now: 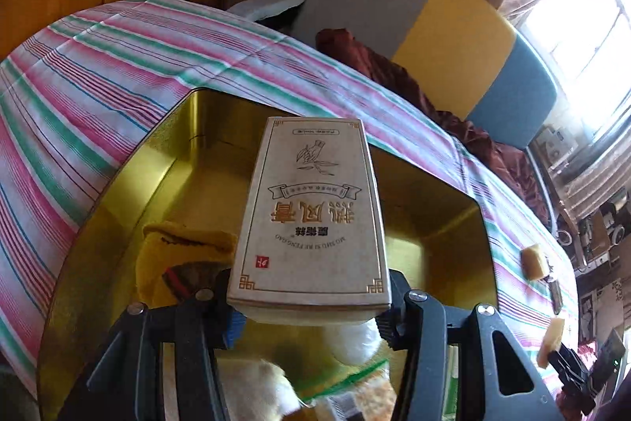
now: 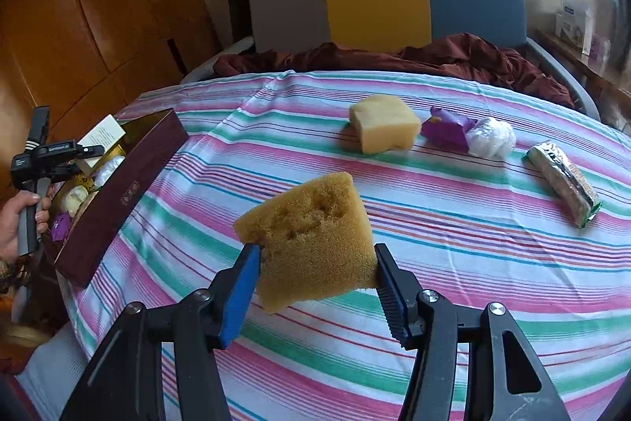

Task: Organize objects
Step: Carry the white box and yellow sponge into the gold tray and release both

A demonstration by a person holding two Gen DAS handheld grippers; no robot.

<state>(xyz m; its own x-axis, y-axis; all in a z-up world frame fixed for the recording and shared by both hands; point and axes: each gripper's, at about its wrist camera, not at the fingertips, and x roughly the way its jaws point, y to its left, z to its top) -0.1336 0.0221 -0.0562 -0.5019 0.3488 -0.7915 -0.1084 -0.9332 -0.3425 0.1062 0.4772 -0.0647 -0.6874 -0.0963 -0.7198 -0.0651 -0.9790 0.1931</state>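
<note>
Left tongs [image 1: 309,306]: clenched on carton [image 1: 311,216] by its near end; could tip into tin [image 1: 441,208]
Right tongs [image 2: 315,273]: squeezing sponge [image 2: 311,239]; may spring free

Tin box [image 1: 130,184]: metal, gold interior glossy and reflective; outer wall matt maroon.
Carton [image 1: 311,219]: paperboard, matt off-white, gilt printing.
Held sponge [image 2: 315,239]: porous foam, rough, ochre.
Second sponge [image 2: 384,123]: paler foam, finer grain.
Sheet [image 2: 434,243]: woven cloth, striped, matt, creased.
Wrapper [image 2: 447,127]: shiny purple foil.
Bag [image 2: 493,137]: thin translucent white plastic.
Packet [image 2: 564,180]: glossy silver film.
Wardrobe [image 2: 79,6]: smooth varnished wood.
Gripper pads [image 2: 240,290]: blue ribbed rubber.
</note>
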